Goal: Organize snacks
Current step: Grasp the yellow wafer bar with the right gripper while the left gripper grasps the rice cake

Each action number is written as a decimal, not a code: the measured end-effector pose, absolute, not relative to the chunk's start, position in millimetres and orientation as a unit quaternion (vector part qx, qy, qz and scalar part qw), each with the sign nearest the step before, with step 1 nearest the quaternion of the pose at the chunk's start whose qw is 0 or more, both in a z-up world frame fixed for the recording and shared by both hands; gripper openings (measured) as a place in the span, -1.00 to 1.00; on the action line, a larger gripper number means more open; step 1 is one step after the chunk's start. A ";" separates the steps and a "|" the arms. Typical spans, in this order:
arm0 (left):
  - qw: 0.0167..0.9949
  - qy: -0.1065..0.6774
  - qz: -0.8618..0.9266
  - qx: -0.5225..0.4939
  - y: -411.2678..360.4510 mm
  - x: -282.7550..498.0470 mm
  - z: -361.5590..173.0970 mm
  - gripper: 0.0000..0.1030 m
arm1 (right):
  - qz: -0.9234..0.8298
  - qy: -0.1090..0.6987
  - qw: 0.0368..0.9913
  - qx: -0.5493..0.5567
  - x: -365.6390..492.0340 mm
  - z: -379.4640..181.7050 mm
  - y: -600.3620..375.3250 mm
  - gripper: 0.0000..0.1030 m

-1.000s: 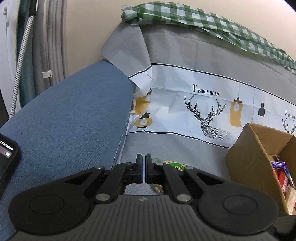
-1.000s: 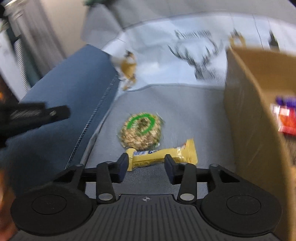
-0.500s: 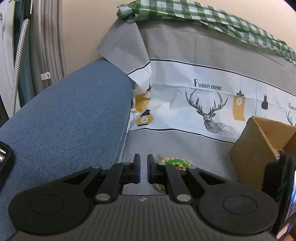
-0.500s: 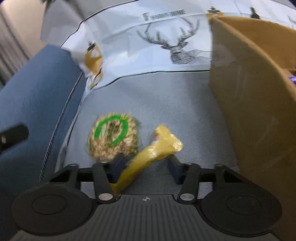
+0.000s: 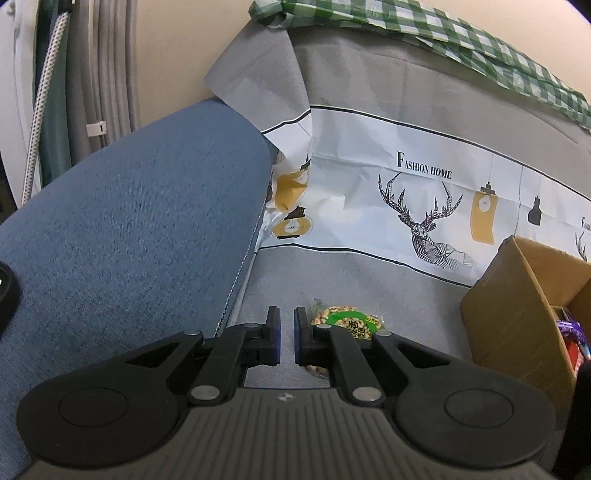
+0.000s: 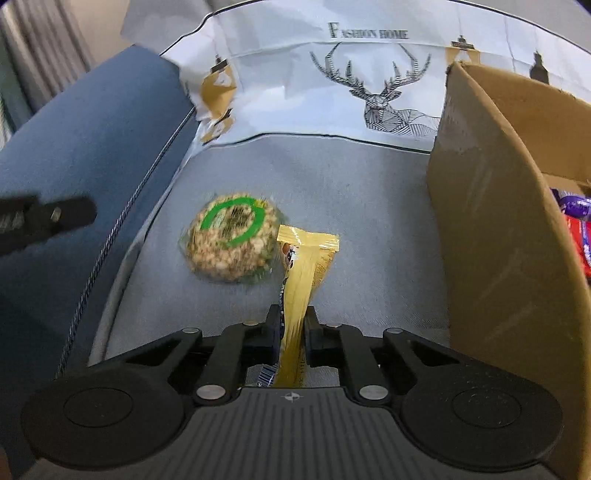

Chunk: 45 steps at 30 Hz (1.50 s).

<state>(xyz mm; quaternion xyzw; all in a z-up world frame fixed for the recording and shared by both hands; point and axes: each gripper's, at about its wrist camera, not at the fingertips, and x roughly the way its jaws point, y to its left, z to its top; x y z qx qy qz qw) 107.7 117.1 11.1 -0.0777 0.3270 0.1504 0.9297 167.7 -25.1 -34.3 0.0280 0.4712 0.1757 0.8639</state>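
My right gripper (image 6: 292, 325) is shut on a yellow snack bar (image 6: 303, 266), which sticks forward from between the jaws just above the grey seat. A round nut cake with a green ring label (image 6: 231, 240) lies on the seat just left of the bar; it also shows in the left wrist view (image 5: 347, 320), partly hidden behind my right finger there. My left gripper (image 5: 286, 334) has its jaws a narrow gap apart and holds nothing, above the seat beside the nut cake. A cardboard box (image 6: 491, 229) with several snacks inside stands to the right; it also shows in the left wrist view (image 5: 517, 306).
A blue sofa armrest (image 5: 129, 229) rises on the left. A grey-and-white deer-print cover (image 5: 417, 184) drapes the sofa back, with a green checked cloth (image 5: 424, 33) on top. My left gripper's tip (image 6: 48, 218) shows at the left edge of the right wrist view.
My right gripper closed on the yellow bar and lifted it so it points forward. My left gripper opened from shut to a narrow gap and moved slightly.
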 end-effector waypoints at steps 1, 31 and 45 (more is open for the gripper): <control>0.929 0.329 0.151 -0.079 116.4 107.9 10.8 -0.86 | 0.179 0.477 0.860 0.022 166.6 -37.0 -24.4 -0.76; 0.902 0.412 0.082 -0.097 105.8 149.4 -26.7 0.87 | 0.214 0.500 0.838 0.037 110.0 -20.7 -59.7 -0.54; 0.883 0.460 0.052 -0.072 92.9 207.1 -64.6 0.99 | 0.164 0.548 0.816 0.080 136.3 -50.6 -47.6 -0.53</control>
